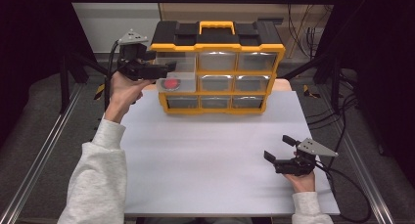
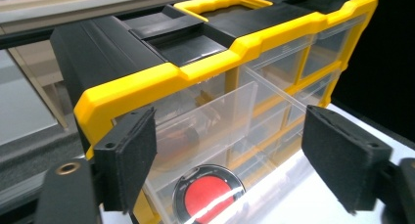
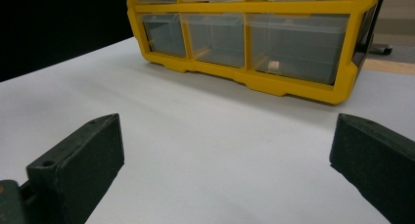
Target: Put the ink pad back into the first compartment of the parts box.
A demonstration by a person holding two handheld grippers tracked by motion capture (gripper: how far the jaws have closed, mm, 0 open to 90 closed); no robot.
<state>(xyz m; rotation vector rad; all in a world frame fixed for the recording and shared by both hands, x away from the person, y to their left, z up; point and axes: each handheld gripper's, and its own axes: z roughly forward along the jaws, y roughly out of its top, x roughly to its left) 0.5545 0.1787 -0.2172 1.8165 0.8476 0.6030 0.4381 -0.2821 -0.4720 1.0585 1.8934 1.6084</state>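
A yellow and black organizer (image 1: 215,48) with clear drawers stands at the back of the white table (image 1: 215,155). A clear drawer (image 1: 182,87) in its left column is pulled out, and a round red disc (image 1: 171,83) lies inside. My left gripper (image 1: 164,70) hovers open just above and left of that drawer, holding nothing. In the left gripper view the red disc (image 2: 208,194) lies low between the open black pads (image 2: 127,158). My right gripper (image 1: 277,147) rests open and empty near the table's front right, facing the organizer (image 3: 244,82) in the right gripper view.
A small tan piece (image 3: 274,65) lies in a bottom-row drawer. The organizer's yellow handle (image 1: 216,25) lies flat on its black top. Black frame bars and cables (image 1: 342,116) flank the table at both sides.
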